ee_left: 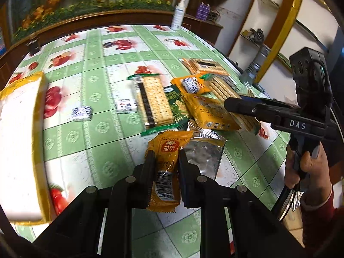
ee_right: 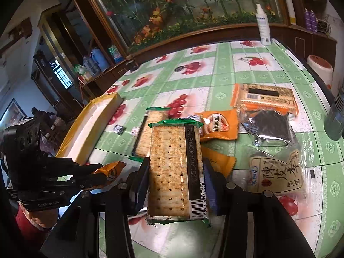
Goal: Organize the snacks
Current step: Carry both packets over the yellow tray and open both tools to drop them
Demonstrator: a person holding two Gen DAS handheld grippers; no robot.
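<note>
Left tongs [ee_left: 165, 167] pinched an orange snack packet [ee_left: 164, 172] & right tongs [ee_right: 175, 180] clamped a cracker pack [ee_right: 175, 169], both w/ grips at mid-pack, lower centre, probably bound for the box [ee_right: 90, 126] at left of the table [ee_right: 225, 64].

The left gripper [ee_left: 165, 163] points steeply down, both pads clamped on a small orange packet [ee_left: 165, 172]. The right gripper [ee_right: 176, 172] angles downward, pads pressing a cracker pack [ee_right: 175, 172]. A hand [ee_left: 309, 167] grasps the right gripper's handle.

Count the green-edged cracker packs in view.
2. Held pack in the right gripper; flat pack on the tablecloth behind it. Others may be hidden.
</note>
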